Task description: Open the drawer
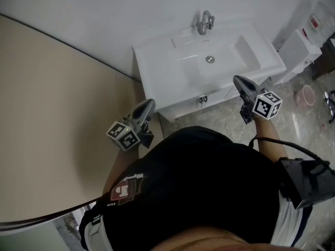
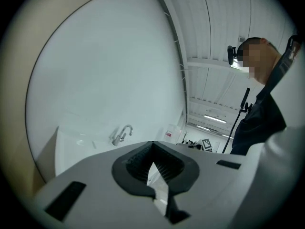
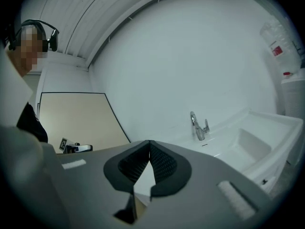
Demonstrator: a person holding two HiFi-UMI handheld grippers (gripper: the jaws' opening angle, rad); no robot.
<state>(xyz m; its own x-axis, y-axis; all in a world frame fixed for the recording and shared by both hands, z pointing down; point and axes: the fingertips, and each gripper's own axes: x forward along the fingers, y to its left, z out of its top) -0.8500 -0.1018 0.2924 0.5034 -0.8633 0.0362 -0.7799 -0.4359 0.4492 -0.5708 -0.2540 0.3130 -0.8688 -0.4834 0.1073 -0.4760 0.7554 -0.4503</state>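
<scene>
Vanity (image 1: 152, 69) is standing against the wall ahead of the person, with the basin (image 1: 227, 61) sunk in its top. Drawer front (image 1: 180, 107) is running along the near face below the basin, its long axis going lower left to upper right in the head view. Paired handles (image 1: 203, 99) are sitting near mid-span. Left gripper (image 1: 148, 104) is hovering just beside the cabinet's left corner and right gripper (image 1: 238, 79) over its right end, so the handles are lying between them. Both jaw pairs are resting together, empty. Judgement: right is looking slightly nearer.
</scene>
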